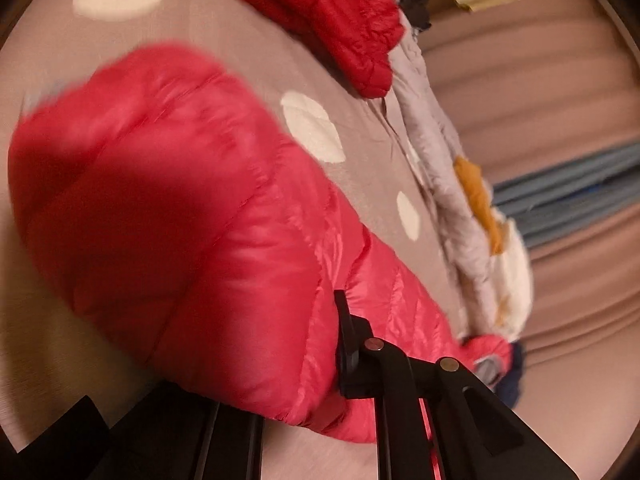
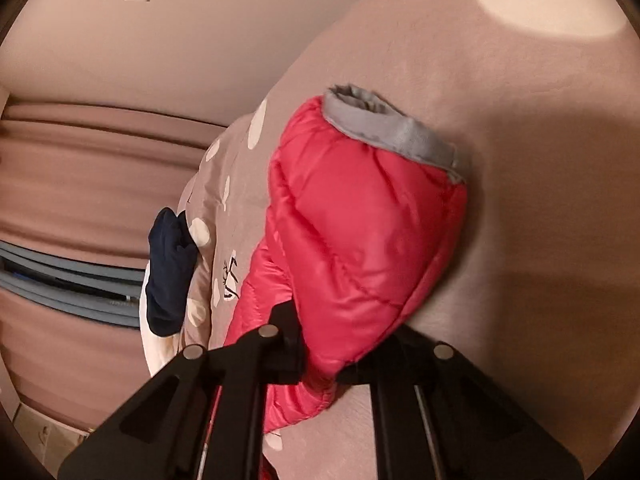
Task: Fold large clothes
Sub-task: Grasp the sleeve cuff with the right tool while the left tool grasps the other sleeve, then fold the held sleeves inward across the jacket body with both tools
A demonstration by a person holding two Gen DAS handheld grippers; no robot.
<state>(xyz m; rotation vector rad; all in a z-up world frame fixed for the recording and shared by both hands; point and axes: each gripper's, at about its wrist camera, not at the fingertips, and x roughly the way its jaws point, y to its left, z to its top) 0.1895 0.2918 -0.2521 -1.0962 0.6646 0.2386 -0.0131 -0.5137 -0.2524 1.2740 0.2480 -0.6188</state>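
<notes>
A: Left tool [image 1: 280, 360] status?
B: Only one black finger [image 1: 346, 344] is seen, pressed against the pink-red down jacket [image 1: 192, 208]. The other finger is hidden under the fabric. A quilted fold is bunched over the jaws; how far open they are cannot be told. Frame is blurred.

A: Right tool [image 2: 340, 364]?
B: Jaws are set moderately apart, with the jacket's sleeve [image 2: 360, 232] clamped between them. The left finger [image 2: 286, 344] is seen touching the fabric; the right one is mostly covered by the sleeve. Grey cuff [image 2: 396, 130] is at the sleeve's far end.

A: Jacket location?
B: It is lifted partly off the bed, over a taupe bedsheet [image 2: 520, 240] with cream dots [image 1: 312, 126]. The sleeve is raised in the right view; the body is bulged up in the left view.

A: Anything else on the bed?
B: A darker red down jacket [image 1: 332, 20] is lain at the far end. A grey garment [image 1: 432, 132] with orange and cream patches is bunched along the edge. A navy garment [image 2: 168, 272] is hung over the bed edge.

A: Labels, writing?
B: A small dark print [image 2: 231, 280] is seen on the sheet, unreadable. No brand can be read on the jacket.
</notes>
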